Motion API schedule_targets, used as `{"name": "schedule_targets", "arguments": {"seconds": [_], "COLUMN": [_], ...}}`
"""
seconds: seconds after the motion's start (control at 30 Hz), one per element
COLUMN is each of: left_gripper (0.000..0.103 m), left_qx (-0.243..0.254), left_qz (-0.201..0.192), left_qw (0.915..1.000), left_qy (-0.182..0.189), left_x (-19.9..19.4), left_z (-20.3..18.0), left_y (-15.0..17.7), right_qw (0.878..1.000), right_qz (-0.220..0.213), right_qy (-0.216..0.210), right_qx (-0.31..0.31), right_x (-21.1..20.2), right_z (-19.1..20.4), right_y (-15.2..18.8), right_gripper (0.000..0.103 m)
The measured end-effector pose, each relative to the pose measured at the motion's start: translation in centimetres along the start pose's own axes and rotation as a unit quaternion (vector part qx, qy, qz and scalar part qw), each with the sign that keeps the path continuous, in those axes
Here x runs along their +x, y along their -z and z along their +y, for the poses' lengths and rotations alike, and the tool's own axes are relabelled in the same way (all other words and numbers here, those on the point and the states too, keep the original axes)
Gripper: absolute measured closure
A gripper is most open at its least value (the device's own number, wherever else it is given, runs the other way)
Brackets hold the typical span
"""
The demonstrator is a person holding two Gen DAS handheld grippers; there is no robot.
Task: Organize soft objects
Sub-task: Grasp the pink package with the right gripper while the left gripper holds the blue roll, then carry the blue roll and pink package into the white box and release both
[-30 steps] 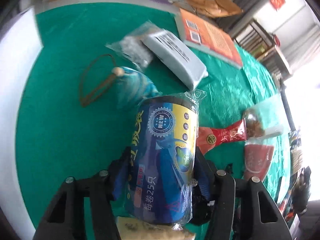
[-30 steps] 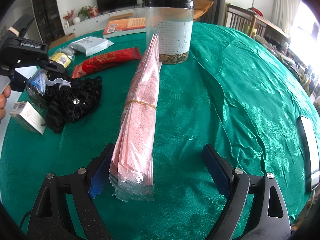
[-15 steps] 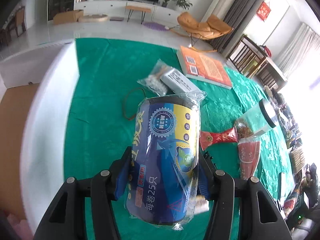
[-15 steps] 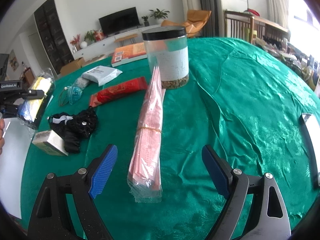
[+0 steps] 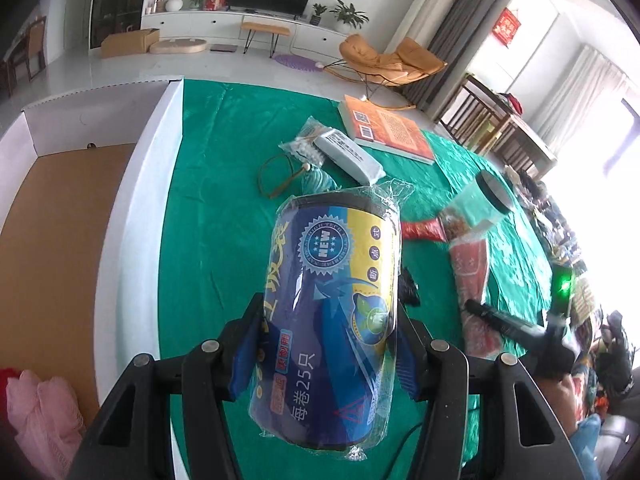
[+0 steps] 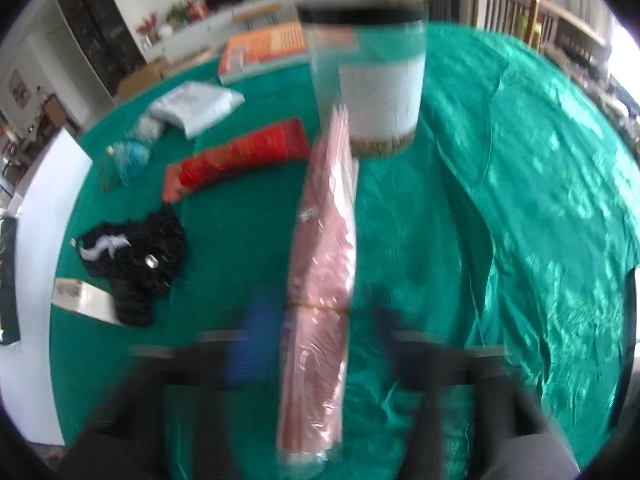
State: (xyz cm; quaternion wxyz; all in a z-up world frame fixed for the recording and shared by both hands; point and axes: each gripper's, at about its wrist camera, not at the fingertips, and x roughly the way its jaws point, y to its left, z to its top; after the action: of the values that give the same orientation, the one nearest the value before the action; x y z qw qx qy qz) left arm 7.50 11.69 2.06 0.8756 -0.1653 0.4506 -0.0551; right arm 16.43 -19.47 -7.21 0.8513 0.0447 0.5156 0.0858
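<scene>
My left gripper [image 5: 330, 320] is shut on a blue and yellow roll of bags [image 5: 332, 280] in clear wrap, held lengthwise above the green tablecloth [image 5: 208, 240]. To its left lies a white box [image 5: 152, 184] with a brown floor. A long pink packet [image 6: 324, 240] with a rubber band lies on the cloth and points at a jar [image 6: 376, 80]. My right gripper [image 6: 320, 340] straddles the packet's near half. Its jaws are closing onto the packet and are smeared by motion blur.
A pink fabric piece [image 5: 40, 412] lies in the box's near corner. On the cloth are a black lacy item [image 6: 136, 248], a small carton [image 6: 80, 296], a red packet [image 6: 240, 156], a blue tassel [image 6: 128, 160], a white pouch [image 5: 348, 156] and an orange book [image 5: 388, 128].
The left gripper has lifted the roll and carried it left, bringing the white box into view. The right gripper's wide jaws have swung in around the pink packet.
</scene>
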Motion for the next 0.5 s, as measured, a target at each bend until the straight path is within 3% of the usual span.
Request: {"name": "schedule_targets", "arguments": {"seconds": [0.13, 0.33, 0.5], "left_gripper": [0.047, 0.047, 0.047], "left_qx": [0.003, -0.012, -0.011], "left_qz": [-0.002, -0.013, -0.065], "left_qw": [1.0, 0.9998, 0.9953], "left_qy": [-0.003, 0.004, -0.071], "left_x": [-0.9, -3.6, -8.4], "left_z": [0.5, 2.1, 5.1], "left_y": [1.1, 1.5, 1.4], "right_qw": [0.999, 0.999, 0.994], "right_qz": [-0.033, -0.028, -0.07], "right_qy": [-0.005, -0.009, -0.066], "right_qx": [0.03, 0.025, -0.043], "right_x": [-2.5, -4.5, -9.5], "right_z": [-2.0, -1.6, 4.9], "right_y": [1.4, 2.8, 1.4], "right_gripper": [0.077, 0.077, 0.077]}}
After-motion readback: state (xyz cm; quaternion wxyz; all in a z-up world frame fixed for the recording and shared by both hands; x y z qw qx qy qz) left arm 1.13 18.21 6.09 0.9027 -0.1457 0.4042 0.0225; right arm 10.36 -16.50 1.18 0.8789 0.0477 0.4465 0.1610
